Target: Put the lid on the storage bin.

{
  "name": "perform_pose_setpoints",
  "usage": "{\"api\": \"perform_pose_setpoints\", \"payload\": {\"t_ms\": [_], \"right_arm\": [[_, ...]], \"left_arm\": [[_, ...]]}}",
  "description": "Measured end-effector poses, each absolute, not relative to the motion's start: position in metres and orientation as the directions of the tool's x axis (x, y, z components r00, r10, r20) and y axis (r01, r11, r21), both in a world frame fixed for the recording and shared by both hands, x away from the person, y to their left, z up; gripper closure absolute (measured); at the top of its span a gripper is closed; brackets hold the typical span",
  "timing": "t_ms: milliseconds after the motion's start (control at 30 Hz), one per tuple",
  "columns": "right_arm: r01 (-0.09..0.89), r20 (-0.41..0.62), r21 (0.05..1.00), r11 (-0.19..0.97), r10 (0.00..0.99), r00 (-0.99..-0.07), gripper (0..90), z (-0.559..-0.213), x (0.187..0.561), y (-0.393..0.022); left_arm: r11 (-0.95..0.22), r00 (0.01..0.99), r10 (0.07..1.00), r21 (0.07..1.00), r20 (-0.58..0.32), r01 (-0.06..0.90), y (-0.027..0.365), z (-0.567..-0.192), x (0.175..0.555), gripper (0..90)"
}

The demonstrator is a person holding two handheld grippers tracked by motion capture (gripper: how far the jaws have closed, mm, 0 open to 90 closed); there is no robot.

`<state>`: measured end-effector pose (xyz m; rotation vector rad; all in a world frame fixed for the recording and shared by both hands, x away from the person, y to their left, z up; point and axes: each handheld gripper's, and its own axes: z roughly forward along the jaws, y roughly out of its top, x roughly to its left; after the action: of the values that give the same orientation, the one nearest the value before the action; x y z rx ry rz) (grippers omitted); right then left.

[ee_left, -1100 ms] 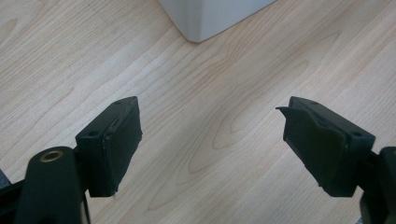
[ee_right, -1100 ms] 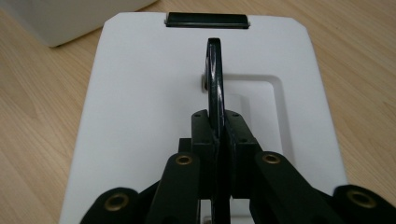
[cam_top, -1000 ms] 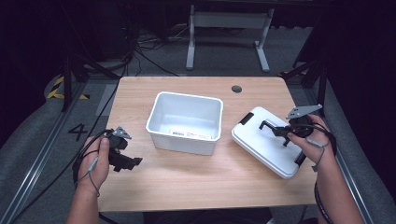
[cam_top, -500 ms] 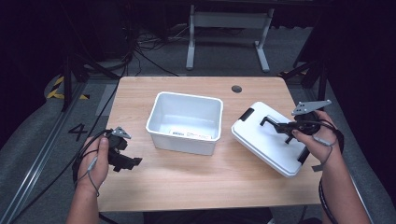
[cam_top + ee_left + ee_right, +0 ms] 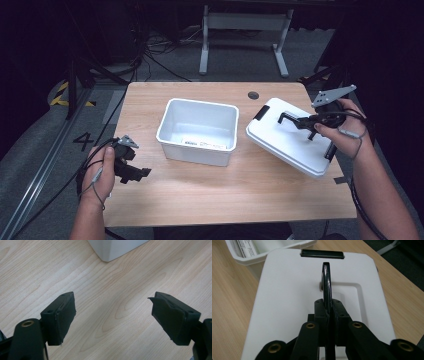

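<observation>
1. Left gripper point(image 5: 131, 167), held in the person's left hand point(image 5: 101, 172), sits low over the near-left part of the light wooden tabletop point(image 5: 200, 195). Its fingers point(image 5: 60, 315) stand wide apart with nothing between them; bare wood grain shows in the gap.
2. Just past those fingers, in the left gripper view, is a corner of the white rectangular plastic tub point(image 5: 112, 248).
3. Tub point(image 5: 199, 131) stands open-topped at mid-tabletop, well apart from the left gripper. A paper label lies inside on its floor.
4. White flat plastic lid point(image 5: 290, 137) with black end clips lies right of the tub, its near-left edge close beside the tub wall. From the high view I cannot tell whether it is tilted or flat.
5. Right gripper point(image 5: 300, 120), in the person's right hand point(image 5: 342, 132), reaches over the lid from the right edge of the tabletop. Its fingers point(image 5: 337, 312) are closed tight on the lid's thin black carrying handle point(image 5: 326, 280), which stands upright out of a shallow recess.
6. Small dark round grommet point(image 5: 253, 95) is set in the far tabletop.
7. Beyond: grey floor with cables and a metal frame base point(image 5: 242, 22).
</observation>
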<state>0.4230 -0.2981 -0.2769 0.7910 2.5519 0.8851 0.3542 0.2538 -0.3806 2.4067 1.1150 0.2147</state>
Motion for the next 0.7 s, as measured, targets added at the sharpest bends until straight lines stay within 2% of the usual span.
{"api": "perform_pose_setpoints", "payload": {"t_ms": [367,700], "right_arm": [[0.328,-0.136,0.664,0.672,0.539,-0.831,85.4,-0.243,0.428,-0.279],[0.26,-0.156,0.664,0.701,0.47,-0.869,85.3,-0.236,0.441,-0.243]], "left_arm": [[-0.552,0.657,0.751,0.488,-0.059,0.676,0.255,-0.38,0.354,19.9],[-0.534,0.643,0.764,0.496,-0.064,0.684,0.256,-0.38,0.353,20.2]]}}
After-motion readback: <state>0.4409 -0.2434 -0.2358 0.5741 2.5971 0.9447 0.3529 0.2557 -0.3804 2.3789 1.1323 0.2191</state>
